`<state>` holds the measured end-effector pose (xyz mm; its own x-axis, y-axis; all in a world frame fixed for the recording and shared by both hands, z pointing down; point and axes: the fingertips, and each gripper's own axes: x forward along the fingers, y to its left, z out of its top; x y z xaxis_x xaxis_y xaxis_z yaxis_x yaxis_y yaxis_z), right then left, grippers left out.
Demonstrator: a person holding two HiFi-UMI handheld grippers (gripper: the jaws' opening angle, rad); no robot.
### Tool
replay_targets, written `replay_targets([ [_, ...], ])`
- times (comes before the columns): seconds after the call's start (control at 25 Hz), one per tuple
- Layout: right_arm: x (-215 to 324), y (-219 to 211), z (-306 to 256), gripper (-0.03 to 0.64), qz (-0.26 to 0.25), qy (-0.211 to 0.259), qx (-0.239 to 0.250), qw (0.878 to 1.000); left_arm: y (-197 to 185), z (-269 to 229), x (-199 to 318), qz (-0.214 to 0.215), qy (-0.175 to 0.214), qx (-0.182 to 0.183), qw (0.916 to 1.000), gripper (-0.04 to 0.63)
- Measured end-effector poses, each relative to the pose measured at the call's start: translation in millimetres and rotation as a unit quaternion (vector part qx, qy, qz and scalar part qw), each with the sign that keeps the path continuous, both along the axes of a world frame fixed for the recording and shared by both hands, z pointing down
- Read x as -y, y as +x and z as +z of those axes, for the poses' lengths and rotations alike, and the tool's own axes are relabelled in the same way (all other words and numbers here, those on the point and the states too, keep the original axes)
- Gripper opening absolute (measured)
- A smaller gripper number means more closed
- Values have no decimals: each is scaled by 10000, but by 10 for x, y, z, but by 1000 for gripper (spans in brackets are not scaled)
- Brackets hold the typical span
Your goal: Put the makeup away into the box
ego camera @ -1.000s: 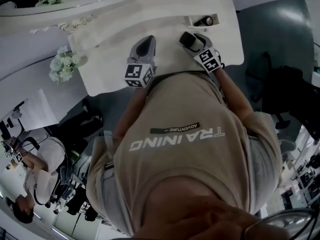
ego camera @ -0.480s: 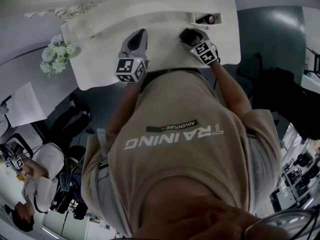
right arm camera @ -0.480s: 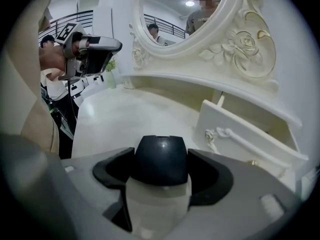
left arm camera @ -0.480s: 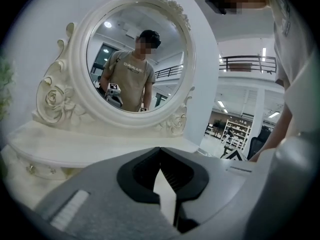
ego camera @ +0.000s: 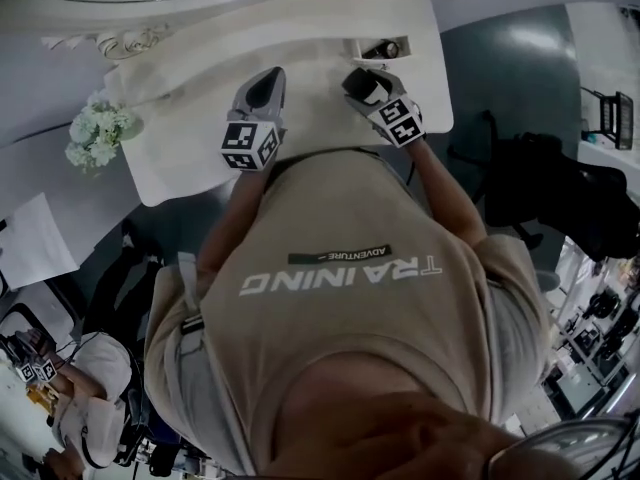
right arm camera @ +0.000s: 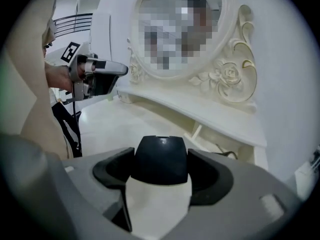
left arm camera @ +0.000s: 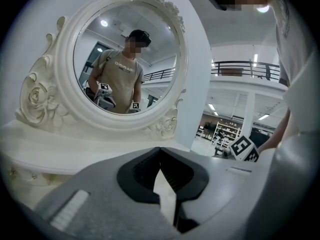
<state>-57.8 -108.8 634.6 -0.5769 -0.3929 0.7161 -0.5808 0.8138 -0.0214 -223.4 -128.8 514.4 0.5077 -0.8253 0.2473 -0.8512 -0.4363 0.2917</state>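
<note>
We find the right gripper (ego camera: 356,80) clamped on a black-capped white makeup item (right arm camera: 161,160), its long axis running forward along the jaws. The box (ego camera: 378,48) lies just ahead of those jaws, slightly right. The left gripper (ego camera: 268,80), jaws together and empty, sits farther off, held over the vanity table (ego camera: 190,128).

White ornate surface (ego camera: 320,118), dark grey floor (ego camera: 500,68) past its right edge. Round mirror (left arm camera: 122,59) in a cream carved frame stands at the far edge, carved rose (left arm camera: 37,96) at the frame's foot, raised shelf (right arm camera: 200,109) under it. White flowers (ego camera: 95,138) just beside the left edge. Dark seat (ego camera: 545,183) well apart from the right edge. Person in white (ego camera: 90,408) seated far off beyond the near left corner
</note>
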Motion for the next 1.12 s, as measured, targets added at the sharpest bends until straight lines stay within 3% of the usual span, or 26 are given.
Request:
replay_targets([
  [0.44, 359, 478, -462, 333, 698, 48, -14, 9975, 419, -70, 225, 515, 171, 362, 9979, 8],
  [0.68, 569, 632, -392, 333, 981, -278, -150, 9947, 515, -27, 298, 691, 124, 524, 9962, 6],
  [1.12, 792, 646, -162, 333, 1259, -1300, -425, 9826, 549, 175, 370, 848, -166, 379, 9955, 7],
])
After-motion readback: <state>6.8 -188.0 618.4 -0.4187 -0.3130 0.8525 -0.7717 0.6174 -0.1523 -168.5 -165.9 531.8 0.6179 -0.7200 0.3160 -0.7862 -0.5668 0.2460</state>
